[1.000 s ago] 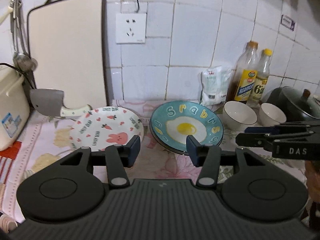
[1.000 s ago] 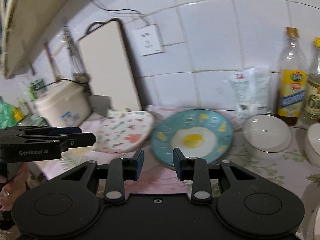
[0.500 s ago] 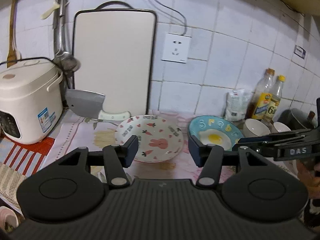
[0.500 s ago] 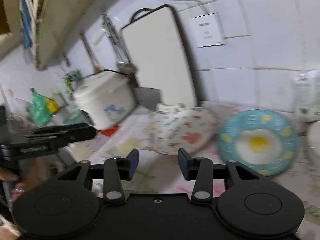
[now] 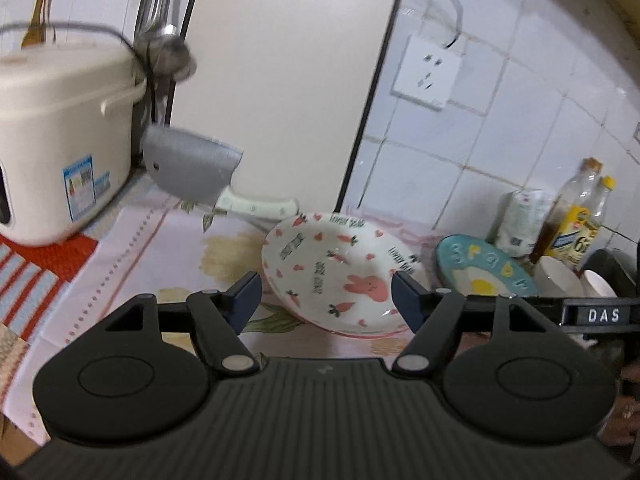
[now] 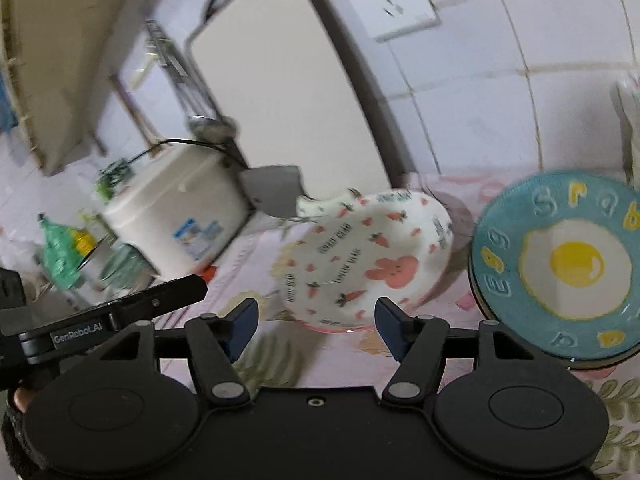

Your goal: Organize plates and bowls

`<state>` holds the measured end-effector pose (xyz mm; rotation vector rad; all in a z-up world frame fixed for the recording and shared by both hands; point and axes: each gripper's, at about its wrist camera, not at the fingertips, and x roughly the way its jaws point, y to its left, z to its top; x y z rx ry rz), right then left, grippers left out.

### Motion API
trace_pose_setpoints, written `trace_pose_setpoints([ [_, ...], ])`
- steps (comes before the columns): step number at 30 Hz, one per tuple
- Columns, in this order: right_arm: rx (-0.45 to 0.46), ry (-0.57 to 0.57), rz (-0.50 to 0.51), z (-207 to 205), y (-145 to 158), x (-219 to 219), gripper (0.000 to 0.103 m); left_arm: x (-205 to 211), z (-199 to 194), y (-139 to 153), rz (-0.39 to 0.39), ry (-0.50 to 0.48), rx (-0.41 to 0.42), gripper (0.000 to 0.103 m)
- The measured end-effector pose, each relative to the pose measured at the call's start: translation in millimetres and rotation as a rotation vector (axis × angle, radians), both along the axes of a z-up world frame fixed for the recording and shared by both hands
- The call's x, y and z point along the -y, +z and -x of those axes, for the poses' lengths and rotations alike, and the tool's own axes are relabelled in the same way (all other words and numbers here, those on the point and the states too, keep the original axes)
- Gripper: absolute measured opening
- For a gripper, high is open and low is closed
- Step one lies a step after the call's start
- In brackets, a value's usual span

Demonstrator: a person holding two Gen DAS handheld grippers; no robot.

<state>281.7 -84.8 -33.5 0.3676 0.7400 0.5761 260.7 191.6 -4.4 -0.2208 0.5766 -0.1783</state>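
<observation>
A white plate with pink rabbit and carrot prints lies on the flowered counter cloth. To its right sits a blue plate with a fried-egg picture, on top of another dark-rimmed plate. Two white bowls stand further right. My left gripper hovers just in front of the rabbit plate, its jaws opening, nothing pressed between the pads. My right gripper is also in front of that plate, jaws opening and empty. Each gripper shows at the edge of the other's view.
A white rice cooker stands at the left on a striped mat. A cleaver and a big cutting board lean on the tiled wall behind the plates. Oil bottles, a bag and a dark pot crowd the right.
Both grippers swung left from the egg plate toward the rabbit plate and came lower and closer. Both sets of jaws have spread wider.
</observation>
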Motion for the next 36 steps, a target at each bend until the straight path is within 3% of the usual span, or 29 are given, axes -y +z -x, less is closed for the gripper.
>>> trace_pose_setpoints([
  [5,-0.045,-0.039,-0.001,-12,-26,-9,0.069,-3,-27,-27,0.002,0.026,-0.04,0.071],
  [16,-0.051,-0.163,0.022,-35,-55,-18,0.069,2,-71,-60,-0.03,0.08,-0.121,0.066],
  [20,-0.066,-0.193,0.011,-41,-63,-18,0.062,2,-78,-66,-0.025,0.084,-0.138,0.056],
  [25,-0.069,-0.231,0.036,-46,-70,-21,0.048,2,-85,-72,-0.014,0.076,-0.172,0.029],
  [28,-0.065,-0.233,0.062,-50,-75,-22,0.04,3,-86,-77,-0.028,0.085,-0.188,0.027],
  [36,-0.053,-0.227,0.097,-56,-76,-26,0.04,3,-90,-84,-0.007,0.08,-0.182,0.025],
])
